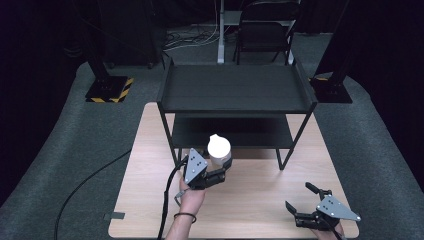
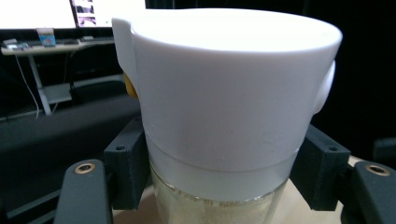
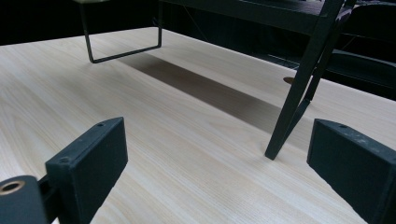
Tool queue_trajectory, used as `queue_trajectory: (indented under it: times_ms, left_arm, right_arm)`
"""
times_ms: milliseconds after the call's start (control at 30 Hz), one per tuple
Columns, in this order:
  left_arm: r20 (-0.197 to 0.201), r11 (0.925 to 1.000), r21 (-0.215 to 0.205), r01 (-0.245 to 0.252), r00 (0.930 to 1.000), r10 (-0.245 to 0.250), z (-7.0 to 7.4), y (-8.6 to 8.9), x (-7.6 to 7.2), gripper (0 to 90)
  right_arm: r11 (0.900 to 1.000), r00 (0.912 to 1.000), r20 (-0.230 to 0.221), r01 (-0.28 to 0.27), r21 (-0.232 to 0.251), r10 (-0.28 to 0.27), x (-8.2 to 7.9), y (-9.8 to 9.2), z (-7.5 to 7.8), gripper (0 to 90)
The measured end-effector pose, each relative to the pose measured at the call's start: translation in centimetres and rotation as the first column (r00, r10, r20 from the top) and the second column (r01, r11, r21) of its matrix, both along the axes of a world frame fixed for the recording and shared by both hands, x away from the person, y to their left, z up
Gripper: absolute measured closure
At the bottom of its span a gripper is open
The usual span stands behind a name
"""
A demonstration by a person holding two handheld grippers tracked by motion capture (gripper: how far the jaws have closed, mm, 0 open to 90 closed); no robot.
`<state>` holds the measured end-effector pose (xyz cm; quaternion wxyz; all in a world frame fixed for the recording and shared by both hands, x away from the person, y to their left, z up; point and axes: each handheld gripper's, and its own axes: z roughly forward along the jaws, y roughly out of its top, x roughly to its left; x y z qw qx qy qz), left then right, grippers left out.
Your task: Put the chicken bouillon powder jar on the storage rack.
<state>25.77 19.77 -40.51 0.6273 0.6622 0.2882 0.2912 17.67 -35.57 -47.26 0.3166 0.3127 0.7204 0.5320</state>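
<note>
The high view looks forward and down from above the person's edge of the pale wooden table (image 1: 250, 195), taking in the whole black two-tier metal shelf rack (image 1: 235, 90) and the dark carpet beyond it. The left gripper view sits very near in front of the rack, facing level across a white-lidded clear jar (image 2: 229, 107) pressed close to its lens; the high view shares that jar (image 1: 219, 150). The right gripper view rides low over the table (image 3: 177, 154), well short of the rack, looking toward the rack's thin black legs (image 3: 299, 93); both share the tabletop and rack.
</note>
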Motion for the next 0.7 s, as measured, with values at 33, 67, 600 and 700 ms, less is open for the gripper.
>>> queue_trajectory:
  times_ms: [33, 67, 600, 700]
  left_arm:
    - [0.001, 1.0, -0.004, -0.007, 1.0, 0.007, 0.3, -0.2, 0.2, 30.9]
    - [0.006, 0.9999, -0.011, -0.008, 1.0, 0.008, 0.5, -0.3, 0.6, 30.9]
    - [0.003, 0.9872, -0.047, -0.152, 0.9883, 0.153, 0.9, -2.9, 4.4, 30.8]
    - [-0.003, 0.9831, -0.03, -0.181, 0.9835, 0.181, 1.0, -3.4, 4.8, 30.8]
  right_arm:
    - [1.0, 1.0, 0.0, -0.001, 0.001, 0.001, 0.0, 0.0, 0.0, 4.2]
    - [1.0, 1.0, 0.0, -0.002, 0.0, 0.002, 0.0, 0.0, 0.0, 4.2]
    - [1.0, 1.0, -0.001, -0.008, -0.001, 0.008, 0.1, 0.0, 0.0, 4.2]
    - [1.0, 1.0, -0.002, -0.01, -0.002, 0.01, 0.1, -0.1, 0.0, 4.2]
